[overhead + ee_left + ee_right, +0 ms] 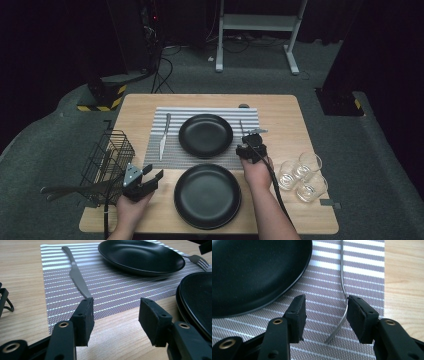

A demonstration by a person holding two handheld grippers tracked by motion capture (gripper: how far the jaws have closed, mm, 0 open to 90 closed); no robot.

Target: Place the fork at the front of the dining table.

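A: Surface and room?

B: Light wooden table on grey carpet, room dark behind. A white metal stand at the back, cables on the floor, yellow-black hazard tape at the base of a dark post at left.

A: Layout on the table?

B: Grey-white striped placemat at the centre rear. One black plate rests on it, a knife to its left on the mat. A second black plate sits on bare wood nearer the person. Wire basket at the left edge, three clear glasses at right.

A: Fork?

B: The fork lies on the mat, just right of the rear plate.

A: Right gripper?

B: Right gripper hovers over the fork; jaws apart, fork between them close by one jaw, not clamped.

A: Left gripper?

B: Left gripper sits low over bare wood by the mat's near edge, jaws apart, nothing between them.
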